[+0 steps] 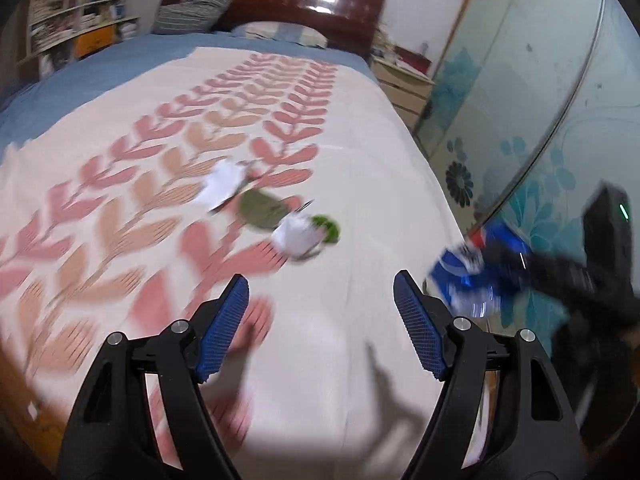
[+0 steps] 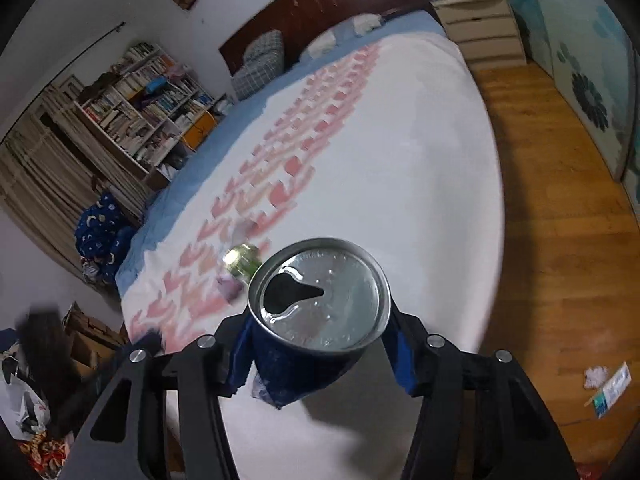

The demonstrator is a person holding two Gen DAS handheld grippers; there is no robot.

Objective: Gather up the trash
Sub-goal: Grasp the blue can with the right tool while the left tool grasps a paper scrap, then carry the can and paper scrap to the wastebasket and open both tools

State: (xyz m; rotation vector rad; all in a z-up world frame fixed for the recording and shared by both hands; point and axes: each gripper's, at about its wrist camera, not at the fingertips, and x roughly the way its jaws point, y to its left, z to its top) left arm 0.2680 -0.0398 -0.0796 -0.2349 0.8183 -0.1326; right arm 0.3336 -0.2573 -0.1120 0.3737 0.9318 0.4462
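My right gripper (image 2: 320, 344) is shut on a blue drink can (image 2: 320, 294), opened top toward the camera, its side dented between the blue pads. The left wrist view shows that same can (image 1: 472, 276), blurred, off the bed's right edge. My left gripper (image 1: 322, 320) hangs open over the patterned bedspread (image 1: 360, 160) with nothing between its fingers. Ahead of it lie two crumpled white papers (image 1: 222, 184) (image 1: 296, 236), an olive wrapper (image 1: 262, 214) and a green can (image 1: 330, 230). That green can (image 2: 242, 260) also shows just beyond the blue can.
A dark wooden headboard (image 1: 280, 0) and pillows (image 1: 192, 12) close the far end. Bookshelves (image 2: 148, 108) stand left of the bed, a drawer chest (image 2: 480, 28) and flowered wardrobe doors (image 1: 520, 120) to the right. Crumpled paper (image 2: 596, 376) and a card (image 2: 614, 390) lie on the wood floor.
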